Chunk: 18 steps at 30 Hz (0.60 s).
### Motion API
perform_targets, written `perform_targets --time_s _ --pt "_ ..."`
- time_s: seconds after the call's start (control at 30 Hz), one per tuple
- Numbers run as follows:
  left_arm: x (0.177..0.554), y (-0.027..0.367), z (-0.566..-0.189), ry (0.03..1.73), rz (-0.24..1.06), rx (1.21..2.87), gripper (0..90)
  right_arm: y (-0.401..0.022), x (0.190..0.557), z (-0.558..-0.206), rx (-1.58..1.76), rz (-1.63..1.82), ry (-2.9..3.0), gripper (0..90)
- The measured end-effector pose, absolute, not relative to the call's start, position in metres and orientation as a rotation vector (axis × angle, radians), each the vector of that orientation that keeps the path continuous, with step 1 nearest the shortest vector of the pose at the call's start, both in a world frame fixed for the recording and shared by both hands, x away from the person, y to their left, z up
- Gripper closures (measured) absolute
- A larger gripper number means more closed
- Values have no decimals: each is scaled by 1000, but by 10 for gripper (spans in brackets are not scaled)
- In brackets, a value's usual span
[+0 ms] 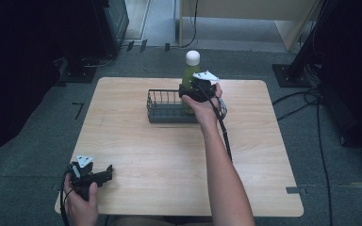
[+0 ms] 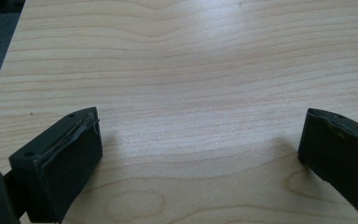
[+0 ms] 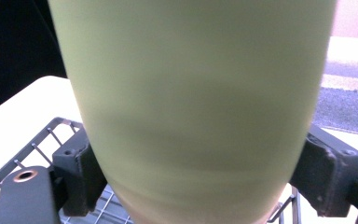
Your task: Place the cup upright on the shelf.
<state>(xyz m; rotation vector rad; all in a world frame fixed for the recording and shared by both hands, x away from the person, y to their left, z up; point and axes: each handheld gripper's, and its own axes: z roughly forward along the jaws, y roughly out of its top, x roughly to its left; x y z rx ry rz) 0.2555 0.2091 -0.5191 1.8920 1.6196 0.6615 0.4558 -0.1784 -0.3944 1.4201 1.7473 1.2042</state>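
**Green bottle held over the basket**

Wooden table (image 1: 169, 150) sits on a grey floor. Your basket (image 1: 162, 110) rests near its far side. Your right gripper (image 3: 193, 172) pinches the green bottle (image 1: 190, 75) low on its body, standing up at the basket's right end. Squeeze too softly and it may slip or tip. Your left gripper (image 2: 200, 154) is spread wide, near the table's front left corner.

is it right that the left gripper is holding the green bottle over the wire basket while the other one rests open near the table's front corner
Not quite: the sides are swapped. In the high view the right gripper holds the green bottle over the wire basket, and the right gripper view shows its fingers pressed on the bottle. The left gripper is the one resting open near the table's front corner.
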Motion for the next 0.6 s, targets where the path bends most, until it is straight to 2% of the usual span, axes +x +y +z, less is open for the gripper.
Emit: perform_targets --time_s 0.17,0.23,0.6 --pt "255 209 -519 1619 662 1893 0 -181 453 -391 1430 1203 1760 120" --pt "256 209 -519 1620 662 1891 0 -184 450 -388 1430 1219 1767 59" --pt "256 209 -519 1620 662 1890 0 -202 434 -387 1427 1228 1784 16"
